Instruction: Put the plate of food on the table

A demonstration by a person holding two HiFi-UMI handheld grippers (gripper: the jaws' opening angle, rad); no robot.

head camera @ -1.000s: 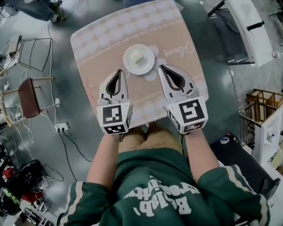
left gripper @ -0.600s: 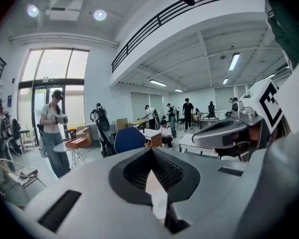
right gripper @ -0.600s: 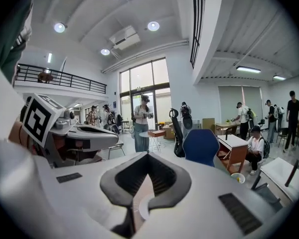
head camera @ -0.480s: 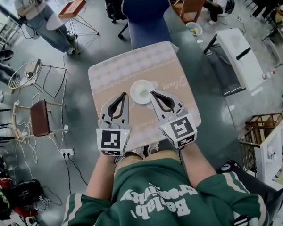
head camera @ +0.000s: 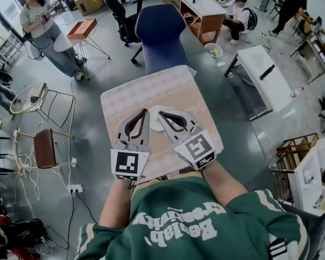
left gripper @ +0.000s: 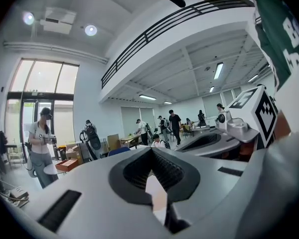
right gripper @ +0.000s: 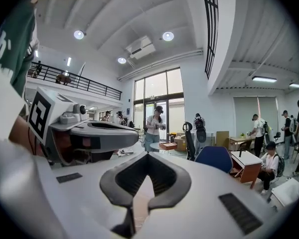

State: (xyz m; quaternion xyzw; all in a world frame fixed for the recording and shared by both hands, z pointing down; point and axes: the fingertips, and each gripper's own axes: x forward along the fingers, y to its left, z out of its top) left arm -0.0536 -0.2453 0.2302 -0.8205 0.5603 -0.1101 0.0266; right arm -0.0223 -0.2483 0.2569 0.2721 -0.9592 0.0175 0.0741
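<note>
A white plate (head camera: 153, 113) rests on the table (head camera: 146, 85), which wears a pink patterned cloth; my grippers hide most of the plate. My left gripper (head camera: 145, 111) and right gripper (head camera: 161, 114) hang well above the table, tips close together, both shut with nothing in them. In the left gripper view the jaws (left gripper: 151, 152) meet at the tip and point out level across the room, with the right gripper (left gripper: 224, 136) beside them. The right gripper view shows its jaws (right gripper: 148, 154) closed too, with the left gripper (right gripper: 89, 133) on its left.
A blue chair (head camera: 160, 31) stands at the table's far side. A white table (head camera: 265, 77) is to the right and a brown stool (head camera: 43, 148) to the left. A person (head camera: 40, 20) stands at the far left, and others sit at a desk (head camera: 206, 7).
Both grippers have risen away from the table and drawn closer together. The table looks smaller and farther below. The plate stays where it was on the cloth.
</note>
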